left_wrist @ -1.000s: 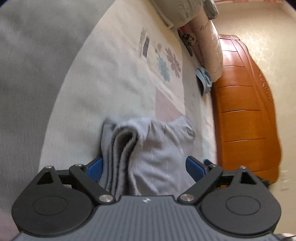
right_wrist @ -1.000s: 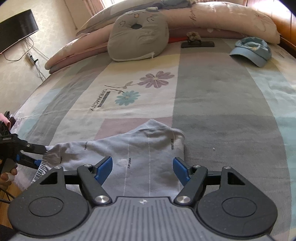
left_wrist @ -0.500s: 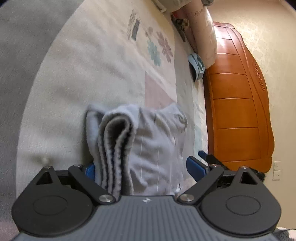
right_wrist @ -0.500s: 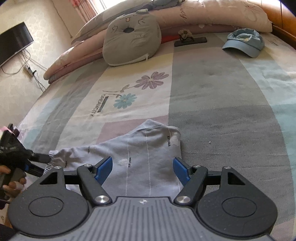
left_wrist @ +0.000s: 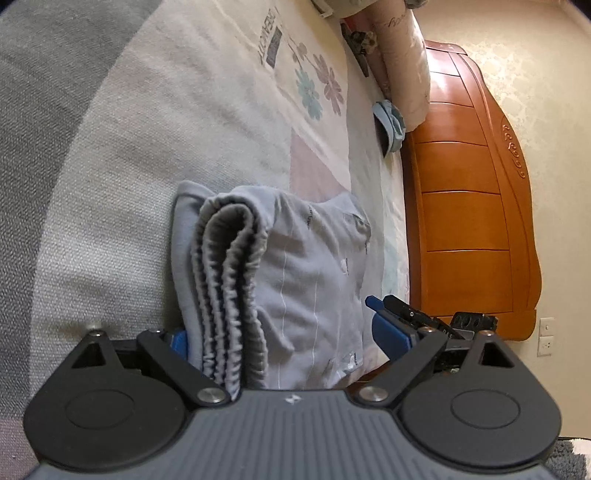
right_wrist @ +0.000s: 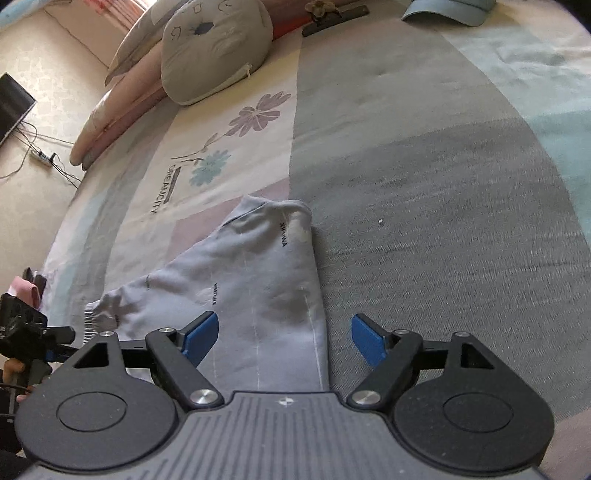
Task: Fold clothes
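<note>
Grey sweatpants (left_wrist: 306, 266) lie folded on the bed cover (left_wrist: 147, 147), the gathered elastic waistband bunched toward the left wrist camera. My left gripper (left_wrist: 284, 336) is open, with the waistband end lying between its blue pads (left_wrist: 388, 332), unclamped. In the right wrist view the sweatpants (right_wrist: 251, 273) run from the waistband at the left to a folded corner further up the bed. My right gripper (right_wrist: 284, 336) is open low over the near part of the cloth. The left gripper (right_wrist: 62, 339) shows at the waistband, held by a hand. The right gripper (left_wrist: 384, 302) shows beside the cloth.
A blue cap (right_wrist: 454, 11) and a grey cushion (right_wrist: 214, 51) lie at the head of the bed with pink pillows (left_wrist: 406, 62). A wooden headboard (left_wrist: 469, 221) stands behind. A TV (right_wrist: 11, 107) and cables are by the left wall.
Both grippers have stayed open. The right gripper has tipped down and come closer over the cloth. The left gripper has shifted at the waistband, which now looms larger between its fingers.
</note>
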`<state>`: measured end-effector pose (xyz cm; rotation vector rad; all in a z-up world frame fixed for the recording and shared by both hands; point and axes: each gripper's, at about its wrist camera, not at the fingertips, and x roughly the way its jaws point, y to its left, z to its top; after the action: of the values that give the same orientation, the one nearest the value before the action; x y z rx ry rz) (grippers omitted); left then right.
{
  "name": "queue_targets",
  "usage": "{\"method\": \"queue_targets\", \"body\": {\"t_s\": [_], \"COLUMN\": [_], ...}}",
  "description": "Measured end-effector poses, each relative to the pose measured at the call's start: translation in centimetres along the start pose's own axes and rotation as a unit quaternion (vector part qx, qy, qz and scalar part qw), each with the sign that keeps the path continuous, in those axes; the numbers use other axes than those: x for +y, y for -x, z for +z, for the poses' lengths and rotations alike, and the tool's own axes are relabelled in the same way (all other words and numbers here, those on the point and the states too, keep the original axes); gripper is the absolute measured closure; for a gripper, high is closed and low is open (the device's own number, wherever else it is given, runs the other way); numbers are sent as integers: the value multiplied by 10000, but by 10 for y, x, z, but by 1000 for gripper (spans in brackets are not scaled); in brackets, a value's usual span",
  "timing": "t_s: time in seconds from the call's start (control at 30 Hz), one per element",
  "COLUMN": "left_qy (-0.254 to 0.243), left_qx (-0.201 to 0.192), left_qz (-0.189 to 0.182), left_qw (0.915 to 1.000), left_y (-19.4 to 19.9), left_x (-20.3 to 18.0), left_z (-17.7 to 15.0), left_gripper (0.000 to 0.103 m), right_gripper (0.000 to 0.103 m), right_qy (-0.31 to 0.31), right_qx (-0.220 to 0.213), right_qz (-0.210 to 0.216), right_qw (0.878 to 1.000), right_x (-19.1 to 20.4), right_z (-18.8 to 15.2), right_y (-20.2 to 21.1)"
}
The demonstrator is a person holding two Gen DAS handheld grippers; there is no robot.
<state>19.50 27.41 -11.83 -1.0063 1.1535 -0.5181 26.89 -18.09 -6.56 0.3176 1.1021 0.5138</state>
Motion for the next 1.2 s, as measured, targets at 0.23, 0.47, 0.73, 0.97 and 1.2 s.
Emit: {"method": "queue_targets", "body": {"t_s": [0.23,0.47,0.73,0.97,1.2], "left_qy": [56,90,90,72,47], "left_qx": [34,4,-55,-76,-198], "left_qz": [54,100,108,132,107], "left_qw": [10000,9999,9999,9999,9997], "left_y": [0,1,0,0,2], "left_x": [1,0,-3,-4,-2], "left_z": [0,-1,-4,-4,-8], "left_gripper": [10,10,10,10,10], "right_gripper": [20,20,14,5,0], "right_qy": [129,119,-135,-397,-576], "right_qx": [123,105,172,491,1041], "right_qz": [-5,18,381,1157,1797], "right_qw": [9998,9999,9990,9913,9765], "right_x": [3,2,-9,-21,-27], "right_z": [-2,-5,-5,17,33], "right_y": [-9,-7,-11,-27,-44]}}
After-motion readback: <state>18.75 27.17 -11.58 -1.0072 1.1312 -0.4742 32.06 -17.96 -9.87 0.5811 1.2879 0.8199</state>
